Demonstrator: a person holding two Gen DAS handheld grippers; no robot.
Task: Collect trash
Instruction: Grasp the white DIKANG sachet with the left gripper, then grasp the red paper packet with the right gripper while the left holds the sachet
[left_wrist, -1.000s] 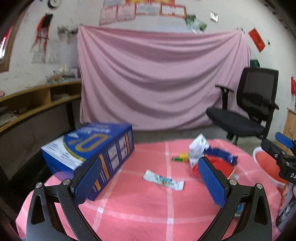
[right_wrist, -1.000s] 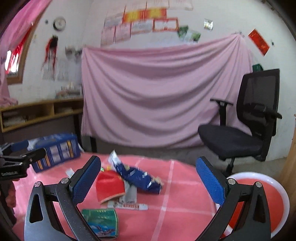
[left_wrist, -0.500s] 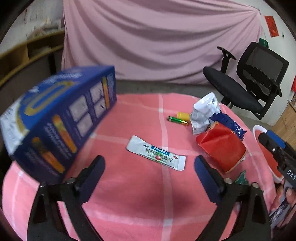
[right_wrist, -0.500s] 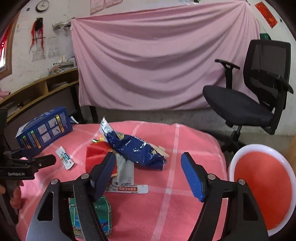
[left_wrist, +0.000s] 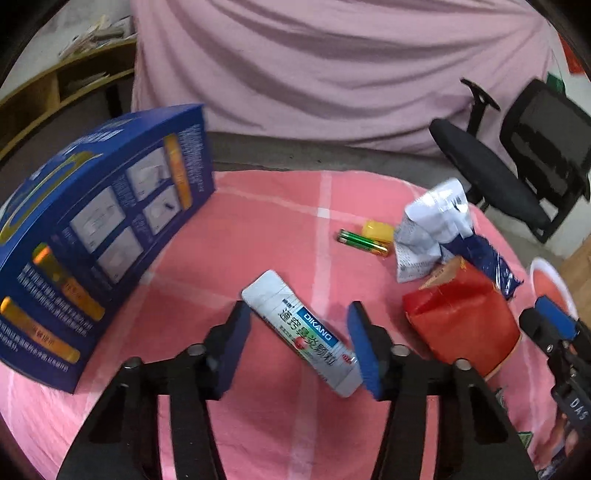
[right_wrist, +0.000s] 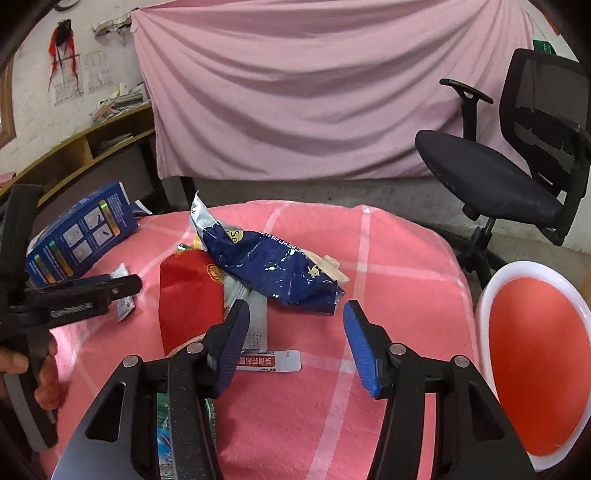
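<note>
Trash lies scattered on a round table under a pink checked cloth (left_wrist: 258, 229). My left gripper (left_wrist: 299, 312) hangs low over a white sachet (left_wrist: 314, 339) printed DIKANG. The sachet lies slantwise between the jaws, which are closing; the pads do not press it. My right gripper (right_wrist: 295, 314) points at a crumpled blue snack bag (right_wrist: 273, 266) just beyond its fingertips. Its jaws are closing too, with only cloth and a small white strip sachet (right_wrist: 273, 363) below them. A red packet (left_wrist: 461, 321) (right_wrist: 188, 295) lies between the two grippers.
A big blue box (left_wrist: 92, 236) (right_wrist: 81, 236) stands at the table's left. Green batteries (left_wrist: 362, 242) and a yellow cap (left_wrist: 376, 230) lie near a silver wrapper (left_wrist: 432, 229). A white-rimmed red bin (right_wrist: 491, 291) stands right of the table, an office chair (right_wrist: 498, 166) behind.
Both grippers tipped downward and came closer to the table, and both sets of jaws narrowed. The left one moved over the white sachet, which now lies between its fingers.
</note>
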